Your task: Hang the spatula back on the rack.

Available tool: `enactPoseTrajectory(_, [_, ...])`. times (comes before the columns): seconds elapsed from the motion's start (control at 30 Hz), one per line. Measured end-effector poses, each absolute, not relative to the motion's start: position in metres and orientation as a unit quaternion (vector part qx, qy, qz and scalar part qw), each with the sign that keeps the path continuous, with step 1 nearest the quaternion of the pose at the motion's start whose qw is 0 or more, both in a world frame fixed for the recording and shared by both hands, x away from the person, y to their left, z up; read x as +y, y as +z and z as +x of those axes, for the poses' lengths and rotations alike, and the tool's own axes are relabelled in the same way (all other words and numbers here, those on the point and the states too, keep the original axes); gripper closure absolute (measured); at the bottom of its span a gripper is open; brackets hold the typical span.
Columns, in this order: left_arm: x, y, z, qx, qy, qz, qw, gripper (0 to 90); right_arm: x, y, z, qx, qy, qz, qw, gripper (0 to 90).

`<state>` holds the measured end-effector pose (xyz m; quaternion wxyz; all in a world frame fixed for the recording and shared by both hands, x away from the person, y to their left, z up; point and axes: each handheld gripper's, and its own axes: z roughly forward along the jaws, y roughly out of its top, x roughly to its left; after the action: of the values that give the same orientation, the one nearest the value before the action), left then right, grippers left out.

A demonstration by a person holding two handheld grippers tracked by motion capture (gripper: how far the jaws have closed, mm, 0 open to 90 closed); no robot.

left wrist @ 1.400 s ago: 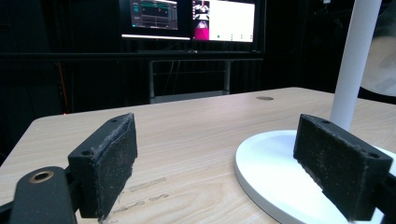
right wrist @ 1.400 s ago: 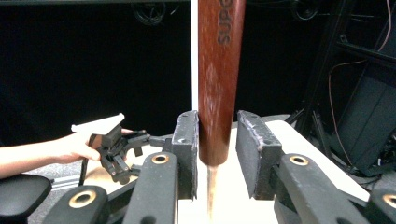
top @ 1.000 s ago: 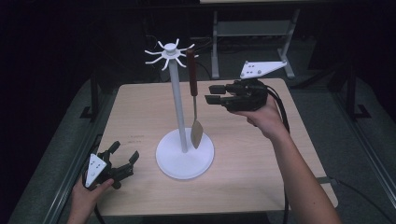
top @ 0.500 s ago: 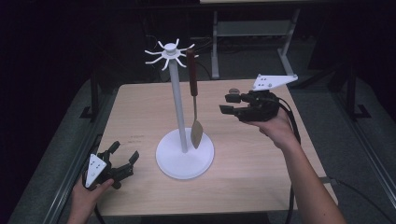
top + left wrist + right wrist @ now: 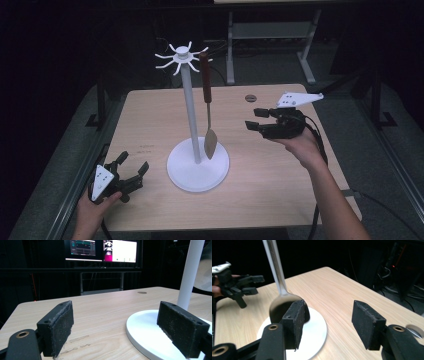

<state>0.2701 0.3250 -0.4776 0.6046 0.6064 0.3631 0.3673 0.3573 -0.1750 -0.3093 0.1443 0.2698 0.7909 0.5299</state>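
Note:
A white stand (image 5: 190, 100) with hook arms at its top rises from a round base (image 5: 198, 170) mid-table. A spoon (image 5: 210, 142) with a brown handle hangs from one hook, its bowl just above the base. To the right of the spoon my right gripper (image 5: 251, 118) points left at it from a short gap. Its jaws have just been opening and hold nothing. In the right gripper view the spoon (image 5: 280, 305) hangs beyond the left pad (image 5: 295, 320). My left gripper (image 5: 135, 161) rests open at the front left, with the stand's base (image 5: 147, 332) ahead of it.
A small round grommet (image 5: 250, 98) sits in the wooden table (image 5: 150, 115) behind the right gripper. A metal frame (image 5: 270, 35) stands beyond the far edge, and lit monitors (image 5: 102, 250) glow in the left gripper view. Dark floor surrounds the table.
The right gripper has drawn back to the right and sunk lower, away from the spoon's handle, and its jaws stand wider. The left gripper has kept still.

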Motion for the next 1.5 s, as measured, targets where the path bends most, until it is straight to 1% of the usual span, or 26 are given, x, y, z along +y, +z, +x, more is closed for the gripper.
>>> enactPoseTrajectory(0.37, [0.325, -0.478, 0.270, 0.363, 0.368, 0.607, 0.604, 13.4, -0.186, -0.337, 0.355, 0.793, 0.503, 0.307, 0.150, 37.4])
enactPoseTrajectory(0.43, [0.325, -0.478, 0.270, 0.363, 0.368, 0.607, 0.604, 13.4, -0.188, -0.341, 0.354, 0.797, 0.493, 0.315, 0.152, 34.7])
enactPoseTrajectory(0.5, [0.325, -0.478, 0.270, 0.363, 0.368, 0.607, 0.604, 13.4, -0.189, -0.345, 0.353, 0.798, 0.486, 0.318, 0.162, 34.9])
enactPoseTrajectory(0.73, [0.325, -0.478, 0.270, 0.363, 0.368, 0.607, 0.604, 13.4, -0.200, -0.362, 0.348, 0.797, 0.469, 0.345, 0.162, 32.9])
enactPoseTrajectory(1.2, [0.325, -0.478, 0.270, 0.363, 0.367, 0.607, 0.604, 13.4, -0.222, -0.397, 0.337, 0.797, 0.420, 0.400, 0.169, 23.9])
enactPoseTrajectory(1.5, [0.325, -0.478, 0.270, 0.363, 0.367, 0.607, 0.604, 13.4, -0.232, -0.417, 0.328, 0.798, 0.398, 0.423, 0.160, 20.5])
